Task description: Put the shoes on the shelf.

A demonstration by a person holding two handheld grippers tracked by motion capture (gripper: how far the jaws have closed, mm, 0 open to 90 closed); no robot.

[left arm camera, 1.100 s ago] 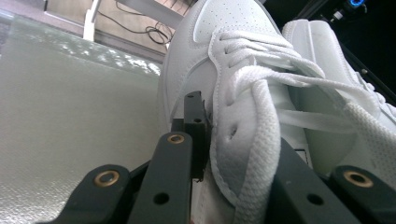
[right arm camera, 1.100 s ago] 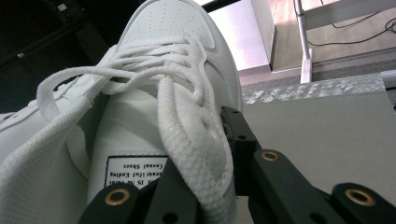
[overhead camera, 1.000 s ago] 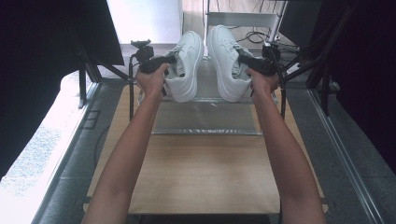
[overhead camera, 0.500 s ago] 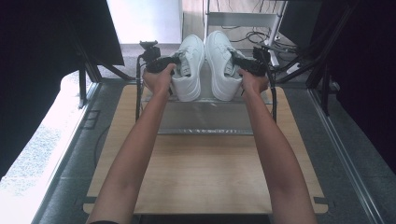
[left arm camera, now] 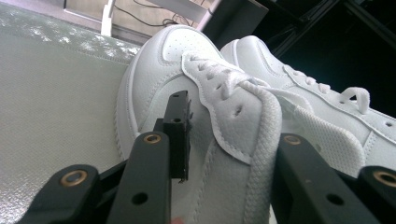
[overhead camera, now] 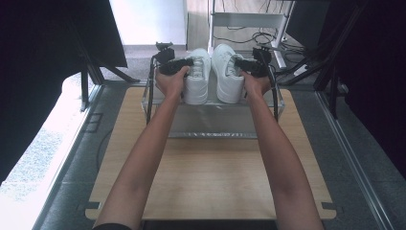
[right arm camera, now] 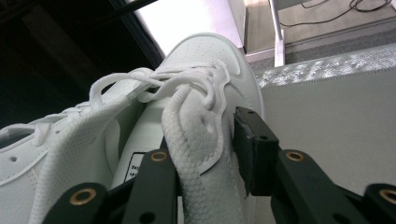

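A person at a wooden table (overhead camera: 210, 182) reaches both arms forward to a low wire rack (overhead camera: 215, 125), a white sneaker pinched in each handheld tool. The left gripper (overhead camera: 184, 63) is clamped across the collar wall of the left sneaker (overhead camera: 197, 76), one jaw on the outer leather and one inside the opening; the right gripper (overhead camera: 242, 63) bites the right sneaker (overhead camera: 226, 74) the same way. The pair sits side by side on the rack's top shelf, toes pointing away, close together.

The shoes look light but bulky (leather uppers, padded mesh lining), and the collar is soft: it folds between the jaws, so a hold there may let the shoe swing. A grip lower on the stiffer side panel would likely steady it. The smooth leather could slip under hard plastic.

The gripper views reveal what the high view cannot: in the left gripper view, the black jaw pad pressed against the left shoe's side panel (left arm camera: 154, 88); in the right gripper view, a label inside the other shoe (right arm camera: 134, 166). The high view alone gives the rack's place on the table.
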